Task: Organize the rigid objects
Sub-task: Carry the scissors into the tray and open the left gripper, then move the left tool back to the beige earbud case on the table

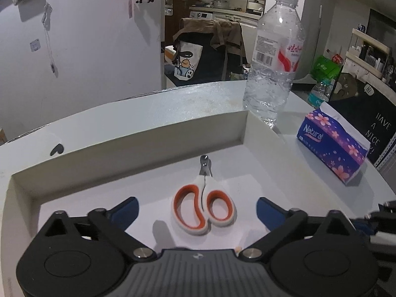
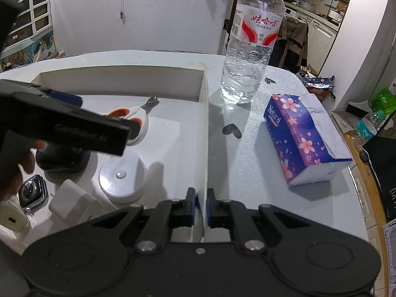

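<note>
A white shallow box (image 1: 128,143) sits on the round table. Small clippers with orange and white handles (image 1: 203,204) lie flat on its floor. My left gripper (image 1: 197,211) is open and empty, its blue fingertips on either side of the clipper handles, just above them. In the right wrist view the clippers (image 2: 138,113) are partly hidden by the left gripper's body. My right gripper (image 2: 201,206) is shut on the box's right wall (image 2: 205,133). A white round puck (image 2: 121,178), a white charger (image 2: 71,203), a smartwatch (image 2: 32,193) and a black object (image 2: 61,157) also lie in the box.
A clear water bottle (image 1: 274,57) stands on the table right of the box's far corner. A blue floral tissue pack (image 1: 333,146) lies to the right, near the table edge. Small dark heart stickers (image 2: 232,131) mark the tabletop.
</note>
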Action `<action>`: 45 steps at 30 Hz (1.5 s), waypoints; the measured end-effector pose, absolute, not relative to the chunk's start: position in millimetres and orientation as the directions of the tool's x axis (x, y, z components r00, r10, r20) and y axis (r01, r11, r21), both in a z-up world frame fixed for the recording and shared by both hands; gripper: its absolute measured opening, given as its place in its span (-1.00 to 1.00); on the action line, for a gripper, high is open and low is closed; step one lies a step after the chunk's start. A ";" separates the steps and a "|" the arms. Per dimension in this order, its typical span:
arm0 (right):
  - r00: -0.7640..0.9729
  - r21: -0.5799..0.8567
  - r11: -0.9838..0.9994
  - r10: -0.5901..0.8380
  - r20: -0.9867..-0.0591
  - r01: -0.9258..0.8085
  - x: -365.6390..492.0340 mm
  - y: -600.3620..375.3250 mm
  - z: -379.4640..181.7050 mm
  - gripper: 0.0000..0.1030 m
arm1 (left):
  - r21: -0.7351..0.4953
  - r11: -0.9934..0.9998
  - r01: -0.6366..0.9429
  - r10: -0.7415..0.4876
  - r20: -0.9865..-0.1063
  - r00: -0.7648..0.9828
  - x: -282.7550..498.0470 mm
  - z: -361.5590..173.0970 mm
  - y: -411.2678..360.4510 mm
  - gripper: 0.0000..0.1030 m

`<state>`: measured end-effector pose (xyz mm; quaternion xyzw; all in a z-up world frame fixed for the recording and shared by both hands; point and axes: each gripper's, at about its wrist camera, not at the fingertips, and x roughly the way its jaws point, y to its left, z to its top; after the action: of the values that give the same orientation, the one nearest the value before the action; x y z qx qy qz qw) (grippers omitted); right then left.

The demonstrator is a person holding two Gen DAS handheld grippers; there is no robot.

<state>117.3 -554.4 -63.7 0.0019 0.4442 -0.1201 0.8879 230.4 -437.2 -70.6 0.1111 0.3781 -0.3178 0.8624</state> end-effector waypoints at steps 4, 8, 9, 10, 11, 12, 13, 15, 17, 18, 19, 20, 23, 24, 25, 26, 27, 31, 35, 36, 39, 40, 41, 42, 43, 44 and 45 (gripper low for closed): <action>0.577 -0.102 0.971 -0.211 -0.789 0.215 117.5 -553.3 -64.2 -0.83 | -0.049 0.769 0.637 -0.469 -0.720 0.512 219.3 -65.9 -431.0 1.00; 0.577 -0.101 0.971 -0.210 -0.789 0.215 117.3 -553.5 -64.1 -0.83 | -0.028 0.767 0.642 -0.467 -0.711 0.526 208.2 -60.6 -425.6 1.00; 0.577 -0.101 0.971 -0.210 -0.789 0.215 117.3 -553.7 -64.0 -0.83 | -0.022 0.767 0.642 -0.465 -0.708 0.531 205.5 -58.9 -424.2 1.00; 0.577 -0.101 0.971 -0.210 -0.789 0.215 117.3 -553.7 -64.0 -0.83 | -0.017 0.766 0.642 -0.465 -0.705 0.536 202.7 -56.9 -422.5 1.00; 0.577 -0.101 0.971 -0.210 -0.789 0.215 117.3 -553.4 -64.1 -0.83 | -0.016 0.766 0.643 -0.467 -0.700 0.539 200.4 -55.1 -421.3 1.00; 0.577 -0.102 0.971 -0.210 -0.789 0.215 117.3 -553.7 -64.0 -0.83 | -0.016 0.764 0.645 -0.472 -0.695 0.542 197.6 -52.7 -419.7 1.00; 0.577 -0.101 0.971 -0.210 -0.789 0.215 117.2 -553.8 -63.9 -0.83 | -0.017 0.762 0.647 -0.477 -0.690 0.544 194.5 -49.8 -417.4 1.00; 0.577 -0.102 0.971 -0.210 -0.789 0.215 117.2 -553.7 -63.9 -0.83 | -0.021 0.756 0.654 -0.490 -0.681 0.544 187.7 -43.6 -412.0 1.00; 0.577 -0.103 0.971 -0.211 -0.789 0.215 117.3 -553.4 -64.0 -0.83 | -0.023 0.751 0.660 -0.501 -0.671 0.546 180.8 -37.6 -406.6 1.00; 0.576 -0.103 0.971 -0.212 -0.789 0.215 117.4 -553.5 -64.0 -0.83 | -0.023 0.747 0.664 -0.506 -0.668 0.546 177.4 -35.5 -404.0 1.00; 0.576 -0.103 0.971 -0.211 -0.789 0.215 117.3 -553.7 -63.9 -0.83 | -0.022 0.745 0.667 -0.508 -0.666 0.546 175.0 -34.6 -401.5 1.00; 0.577 -0.103 0.971 -0.211 -0.789 0.215 117.3 -553.7 -63.9 -0.83 | -0.021 0.743 0.669 -0.510 -0.665 0.546 171.7 -33.6 -398.9 1.00; 0.577 -0.103 0.971 -0.211 -0.789 0.215 117.2 -553.6 -63.9 -0.82 | -0.021 0.739 0.674 -0.518 -0.658 0.547 161.4 -30.2 -392.1 1.00; 0.577 -0.103 0.971 -0.211 -0.789 0.215 117.3 -553.5 -63.9 -0.82 | -0.022 0.738 0.675 -0.521 -0.654 0.548 158.6 -28.9 -388.8 1.00; 0.577 -0.103 0.971 -0.211 -0.789 0.215 117.2 -553.8 -63.8 -0.82 | -0.023 0.737 0.675 -0.525 -0.649 0.550 155.9 -27.4 -385.1 1.00; 0.577 -0.103 0.971 -0.211 -0.789 0.215 117.2 -553.6 -63.9 -0.83 | -0.027 0.735 0.677 -0.531 -0.644 0.550 153.9 -26.0 -381.1 1.00; 0.577 -0.103 0.971 -0.211 -0.789 0.215 117.2 -553.7 -63.8 -0.83 | -0.034 0.731 0.681 -0.539 -0.640 0.547 151.5 -24.7 -377.1 1.00; 0.577 -0.103 0.971 -0.211 -0.789 0.215 117.2 -553.5 -63.9 -0.83 | -0.041 0.730 0.682 -0.552 -0.624 0.553 141.5 -19.3 -358.5 1.00; 0.577 -0.104 0.971 -0.212 -0.789 0.215 117.2 -553.2 -64.0 -0.83 | -0.041 0.734 0.678 -0.558 -0.605 0.568 135.6 -14.9 -339.1 1.00; 0.577 -0.104 0.971 -0.212 -0.789 0.215 117.1 -553.7 -63.8 -0.83 | -0.042 0.733 0.678 -0.562 -0.599 0.570 134.7 -14.0 -333.0 1.00; 0.577 -0.104 0.971 -0.212 -0.789 0.215 117.0 -553.9 -63.5 -0.83 | -0.033 0.734 0.679 -0.569 -0.576 0.587 132.1 -10.8 -316.7 1.00; 0.577 -0.104 0.971 -0.212 -0.789 0.215 116.9 -553.9 -63.5 -0.83 | -0.027 0.741 0.671 -0.564 -0.567 0.600 131.7 -9.7 -310.5 1.00; 0.577 -0.104 0.971 -0.212 -0.789 0.215 116.9 -553.8 -63.6 -0.83 | -0.024 0.749 0.663 -0.560 -0.558 0.613 132.4 -8.7 -304.4 1.00; 0.577 -0.105 0.971 -0.212 -0.789 0.215 116.9 -553.8 -63.5 -0.83 | -0.023 0.757 0.653 -0.555 -0.549 0.625 132.6 -7.7 -298.4 1.00; 0.577 -0.105 0.971 -0.213 -0.789 0.214 117.0 -553.5 -63.6 -0.83 | -0.026 0.768 0.639 -0.550 -0.539 0.638 133.4 -6.7 -290.8 1.00; 0.577 -0.104 0.971 -0.212 -0.789 0.215 116.9 -553.8 -63.6 -0.83 | -0.031 0.776 0.630 -0.546 -0.532 0.647 134.7 -5.9 -284.2 1.00; 0.577 -0.104 0.971 -0.212 -0.789 0.215 117.0 -553.7 -63.6 -0.83 | -0.037 0.783 0.621 -0.544 -0.524 0.655 136.0 -5.5 -277.0 1.00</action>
<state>117.0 -553.7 -63.6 0.0016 0.4441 -0.1202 0.8879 136.0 -277.0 -5.5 0.0729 0.2630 -0.3211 0.9068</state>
